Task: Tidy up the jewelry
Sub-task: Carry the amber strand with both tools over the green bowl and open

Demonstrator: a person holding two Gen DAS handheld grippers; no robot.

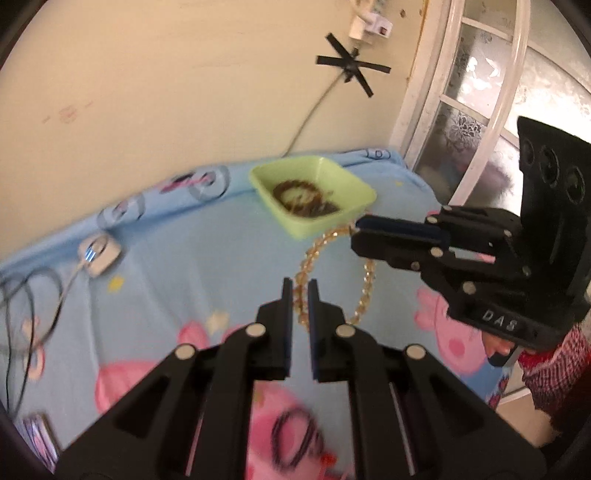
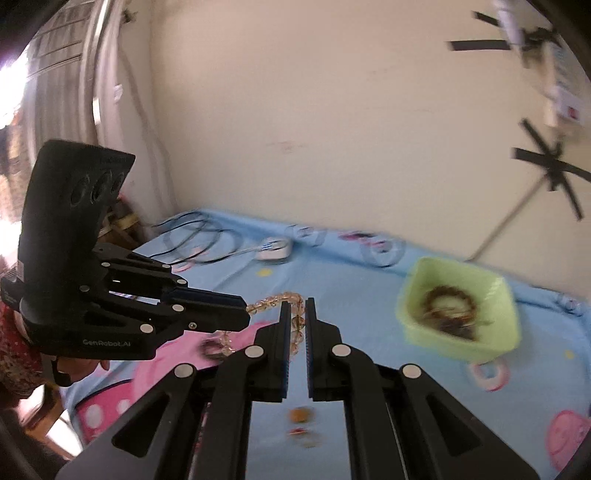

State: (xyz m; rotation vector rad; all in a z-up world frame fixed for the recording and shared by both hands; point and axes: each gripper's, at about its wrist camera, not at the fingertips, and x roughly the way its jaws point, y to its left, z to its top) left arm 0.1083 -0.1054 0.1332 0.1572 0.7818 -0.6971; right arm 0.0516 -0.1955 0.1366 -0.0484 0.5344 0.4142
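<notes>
— What is the room looking like?

— A cream wall is running behind a surface that is wearing a light-blue cloth with pink cartoon pigs [image 1: 155,273]. Black tape crosses [image 1: 352,68] are sticking to the wall, with a white plug box [image 1: 369,27] above them and a thin cord hanging down. To the right in the left wrist view, a white-framed patterned-glass window [image 1: 476,99] is showing.

— And the jewelry?

— A bracelet of clear amber beads [image 1: 364,291] is hanging in the air as a loop, stretched between the two tools, just near of a pale green square plastic dish [image 1: 354,192]. The dish is sitting at the far side of the cloth, close to the wall, and is holding a dark brown beaded bracelet [image 1: 301,197].

— How are the tongs standing?

— The left gripper [image 1: 300,291] is pinching one side of the amber loop, its black jaws nearly together with beads between them. The right gripper [image 2: 297,310] is doing the same on the opposite side of the loop, jaws clamped on the beads.

— Anything else lying around?

— A small white device with a blue light [image 2: 274,249] is resting far left on the cloth, beside looped black cables [image 2: 195,236]. A red patterned sleeve [image 1: 554,369] is showing beneath the right tool.
</notes>
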